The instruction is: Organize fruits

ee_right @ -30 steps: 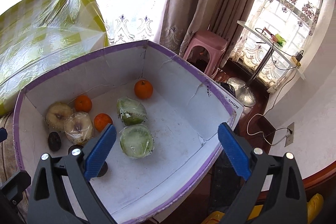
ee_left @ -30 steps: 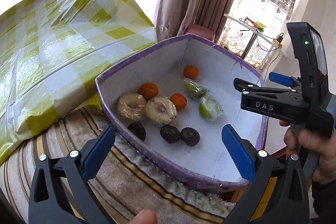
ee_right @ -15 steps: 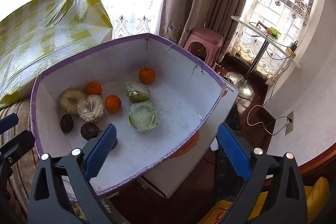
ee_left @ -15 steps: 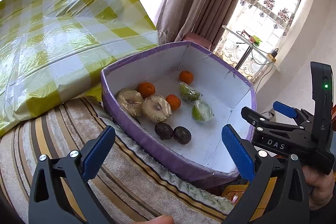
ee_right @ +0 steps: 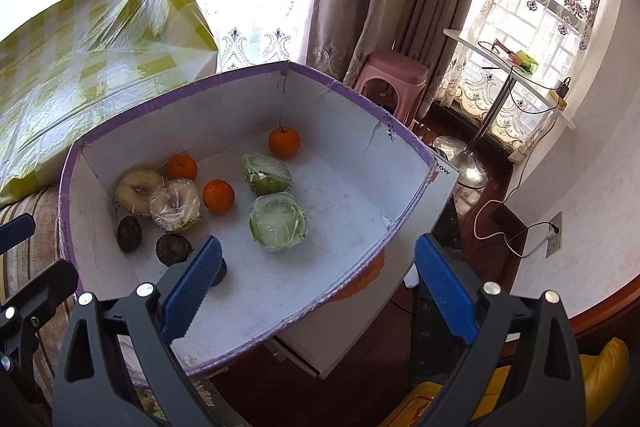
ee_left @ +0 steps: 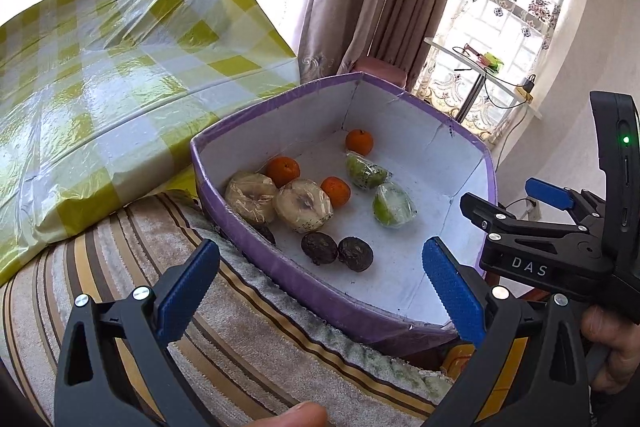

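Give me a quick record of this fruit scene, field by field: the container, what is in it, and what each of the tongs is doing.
container: purple-edged cardboard box, white inside, open top
oranges: three, one alone near the far wall
green wrapped fruits: two, in plastic film, mid-box
pale wrapped fruits: two, at the left end
dark round fruits: three, near the front-left corner
left tongs: open, empty, above the striped cloth
right tongs: open, empty, above the box's near rim
beside box: yellow checked plastic cover
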Demonstrator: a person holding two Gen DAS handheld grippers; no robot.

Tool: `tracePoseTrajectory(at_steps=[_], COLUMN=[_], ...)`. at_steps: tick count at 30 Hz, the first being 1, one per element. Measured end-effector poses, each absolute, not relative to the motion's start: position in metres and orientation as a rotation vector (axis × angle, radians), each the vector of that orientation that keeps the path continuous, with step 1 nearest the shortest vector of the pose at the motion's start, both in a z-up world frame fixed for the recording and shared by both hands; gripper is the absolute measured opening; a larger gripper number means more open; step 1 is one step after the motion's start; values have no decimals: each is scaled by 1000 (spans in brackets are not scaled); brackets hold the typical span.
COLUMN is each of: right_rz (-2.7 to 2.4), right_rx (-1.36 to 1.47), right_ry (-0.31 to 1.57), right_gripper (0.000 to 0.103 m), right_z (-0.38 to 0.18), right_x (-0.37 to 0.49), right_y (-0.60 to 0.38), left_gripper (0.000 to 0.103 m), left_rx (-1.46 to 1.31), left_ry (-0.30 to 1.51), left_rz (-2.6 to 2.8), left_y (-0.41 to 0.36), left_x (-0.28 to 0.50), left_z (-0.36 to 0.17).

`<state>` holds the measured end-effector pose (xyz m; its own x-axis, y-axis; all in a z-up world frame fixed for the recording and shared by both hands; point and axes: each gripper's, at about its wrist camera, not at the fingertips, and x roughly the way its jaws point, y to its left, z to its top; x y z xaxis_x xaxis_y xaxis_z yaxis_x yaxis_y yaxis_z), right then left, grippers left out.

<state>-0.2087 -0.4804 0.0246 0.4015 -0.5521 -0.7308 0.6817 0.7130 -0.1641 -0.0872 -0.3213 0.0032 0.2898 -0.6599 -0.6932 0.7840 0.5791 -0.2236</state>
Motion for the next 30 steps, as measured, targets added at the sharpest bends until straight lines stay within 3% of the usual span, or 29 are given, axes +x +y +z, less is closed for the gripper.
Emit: tracePoseTrajectory(at_steps=[30], right_rz=[-778], right_rx=[180], right_ry=[851], right_gripper=[97], right_z=[24], right_x=[-205], right_y=[-481], left_gripper=[98], left_rx=[175], left_ry=[824], left_rz=[-974], left_y=[-322], left_x=[-87], left_z=[5])
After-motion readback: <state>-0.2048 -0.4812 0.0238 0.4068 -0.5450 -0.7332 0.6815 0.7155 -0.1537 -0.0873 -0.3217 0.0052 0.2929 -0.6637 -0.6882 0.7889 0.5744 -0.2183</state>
